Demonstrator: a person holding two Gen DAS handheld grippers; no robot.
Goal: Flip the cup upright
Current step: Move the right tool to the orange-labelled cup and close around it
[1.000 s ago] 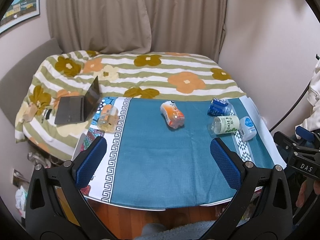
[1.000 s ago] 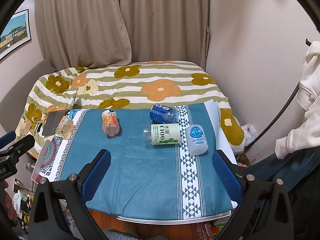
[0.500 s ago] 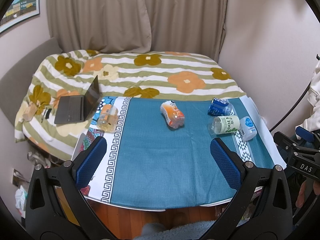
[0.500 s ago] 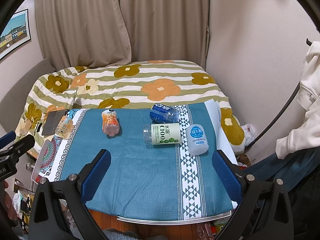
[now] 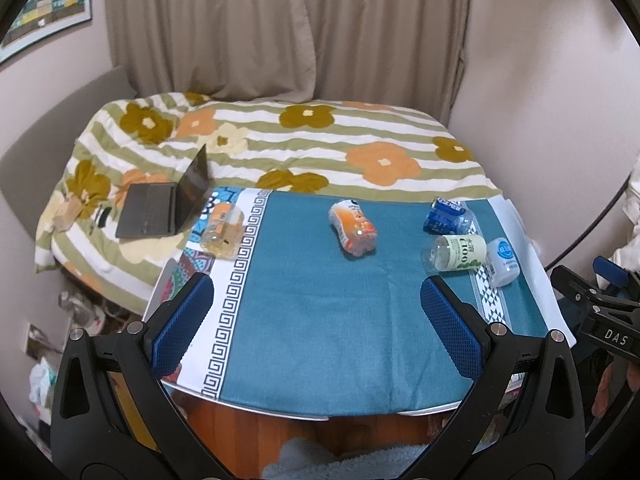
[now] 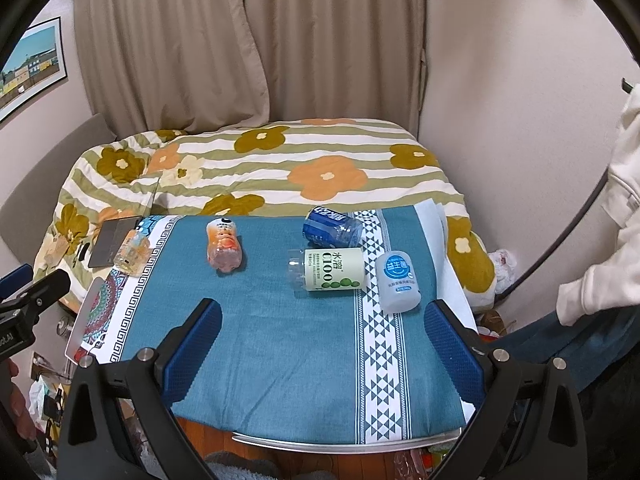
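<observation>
Several cut-bottle cups lie on their sides on a blue cloth-covered table (image 5: 320, 320). An orange-labelled cup (image 5: 353, 228) (image 6: 224, 245) lies mid-table. A blue cup (image 5: 448, 215) (image 6: 332, 227), a green-and-white C100 cup (image 5: 456, 253) (image 6: 326, 269) and a white cup with a blue logo (image 5: 502, 261) (image 6: 397, 276) lie together at the right. A yellow cup (image 5: 222, 227) (image 6: 132, 250) sits at the left edge. My left gripper (image 5: 316, 308) and right gripper (image 6: 322, 334) are open, empty, hovering over the table's near edge.
A flower-patterned bed (image 5: 300, 144) lies behind the table, with an open laptop (image 5: 164, 204) on its left side. Curtains and walls close the back. Clutter lies on the floor to the left (image 5: 80, 308). The other gripper's frame shows at the right of the left wrist view (image 5: 600, 320).
Both views have shifted only very slightly. The cups lie where they were, and both grippers stay open.
</observation>
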